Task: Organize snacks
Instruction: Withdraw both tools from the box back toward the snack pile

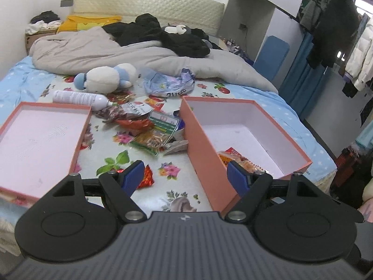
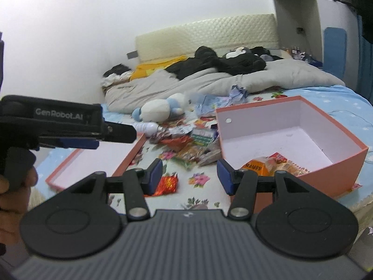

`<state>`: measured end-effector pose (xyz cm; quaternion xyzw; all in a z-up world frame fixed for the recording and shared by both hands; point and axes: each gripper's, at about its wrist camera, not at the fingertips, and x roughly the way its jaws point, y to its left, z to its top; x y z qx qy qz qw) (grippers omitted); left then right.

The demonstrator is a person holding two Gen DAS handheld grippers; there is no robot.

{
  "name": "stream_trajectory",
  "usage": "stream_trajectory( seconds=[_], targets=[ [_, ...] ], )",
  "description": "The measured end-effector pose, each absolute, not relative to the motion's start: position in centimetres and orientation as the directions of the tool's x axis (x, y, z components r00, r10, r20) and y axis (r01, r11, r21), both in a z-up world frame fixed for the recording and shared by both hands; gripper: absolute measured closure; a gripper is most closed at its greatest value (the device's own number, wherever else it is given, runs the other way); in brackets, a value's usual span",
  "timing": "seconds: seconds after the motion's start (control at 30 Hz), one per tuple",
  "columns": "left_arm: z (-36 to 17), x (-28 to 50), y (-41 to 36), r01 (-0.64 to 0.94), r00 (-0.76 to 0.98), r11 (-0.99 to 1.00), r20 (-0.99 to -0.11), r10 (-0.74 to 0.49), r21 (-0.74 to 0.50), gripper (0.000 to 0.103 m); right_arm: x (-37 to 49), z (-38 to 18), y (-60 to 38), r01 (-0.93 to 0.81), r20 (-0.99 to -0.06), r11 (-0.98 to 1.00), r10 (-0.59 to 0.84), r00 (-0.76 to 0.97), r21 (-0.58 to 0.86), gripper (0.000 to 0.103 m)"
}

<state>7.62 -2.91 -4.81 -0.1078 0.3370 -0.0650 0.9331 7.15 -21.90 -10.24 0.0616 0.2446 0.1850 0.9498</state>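
While the snack pile [image 1: 149, 128] lies scattered on the flowered sheet [image 1: 179, 175] at the centre of the left wrist view, it is flanked by a shallow pink lid [image 1: 39, 140] at the left and a deep pink box [image 1: 244, 140] at the right. An orange snack packet [image 1: 235, 158] is seen inside the box, against its near wall. A small red wrapper [image 1: 146, 177] lies apart from the pile, low in the frame. Behind the pile, a white bottle [image 1: 79, 98], a blue-and-white plush toy [image 1: 107, 78] and a crumpled blue bag [image 1: 170, 82] are found, with a grey quilt [image 1: 116, 53] and dark clothes [image 1: 167, 35] further up.

The left gripper [image 1: 186, 177] is held with its fingers spread wide; nothing is pinched, and the box's near wall is crossed by the right-hand finger in the picture. The right gripper [image 2: 190, 175] is held with its fingers partly spread and empty above the sheet, the red wrapper showing beside the left-hand finger.
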Motion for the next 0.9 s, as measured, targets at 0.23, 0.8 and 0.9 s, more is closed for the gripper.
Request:
stream_trajectory(
  seconds=[0.23, 0.8, 0.9],
  targets=[
    [-7.0, 6.9, -0.4, -0.018, 0.747, 0.965, -0.645, -0.161, -0.261, 0.022, 6.7, -11.1, -20.1, -0.373, -0.459, 0.905, 0.425, 0.780, 0.204, 0.048],
    [-12.1, 13.9, 5.4, -0.142, 0.728, 0.929, -0.672, -0.137, -0.343, 0.022, 11.4, -13.7, -15.9, -0.468, -0.564, 0.865, 0.481, 0.671, 0.181, 0.048],
    [-13.1, 15.8, 6.5, -0.143, 0.718, 0.925, -0.680, -0.148, -0.352, 0.022, 12.8, -14.2, -15.1, -0.463, -0.569, 0.869, 0.472, 0.673, 0.175, 0.048]
  ],
)
